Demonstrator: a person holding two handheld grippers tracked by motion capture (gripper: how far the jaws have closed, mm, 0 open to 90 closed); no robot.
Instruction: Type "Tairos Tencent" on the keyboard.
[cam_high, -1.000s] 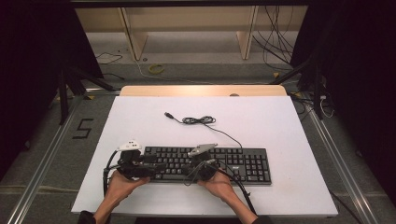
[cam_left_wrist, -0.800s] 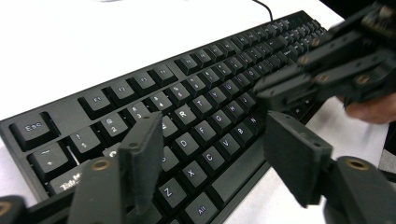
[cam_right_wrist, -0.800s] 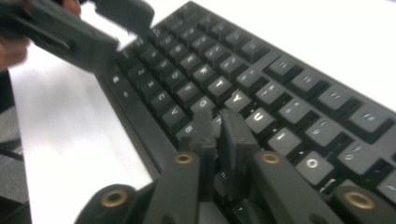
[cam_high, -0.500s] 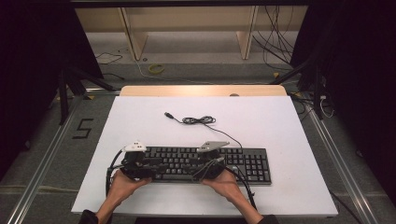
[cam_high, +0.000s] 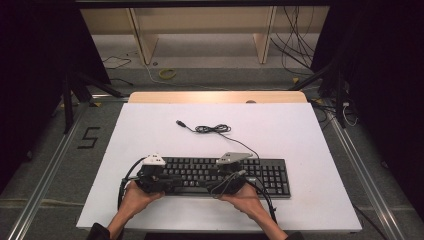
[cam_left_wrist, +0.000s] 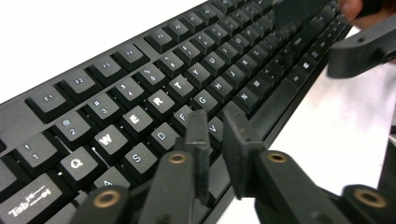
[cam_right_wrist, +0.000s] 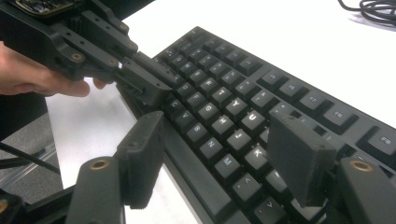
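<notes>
Item 1: left hand (cam_high: 134, 199) and right hand (cam_high: 246, 196), seen just nearer than the keyboard's front edge, each wrapped around a gripper.

Item 2: left gripper (cam_left_wrist: 215, 135), held low over the keyboard's left end; jaws were set narrowly, a thin gap between them, nothing gripped, tips above the front letter rows.

Item 3: right gripper (cam_right_wrist: 219, 154), held over the keyboard's middle; jaws were spread wide, 1 outside the front edge, the other above the keys, nothing clasped.

Item 4: black keyboard (cam_high: 260, 172), laid flat on the white table (cam_high: 300, 130), near its front edge.

Item 5: keyboard cable (cam_high: 215, 129), run from the keyboard's rear edge, partly coiled beyond the keyboard, its plug end lying loose.
</notes>
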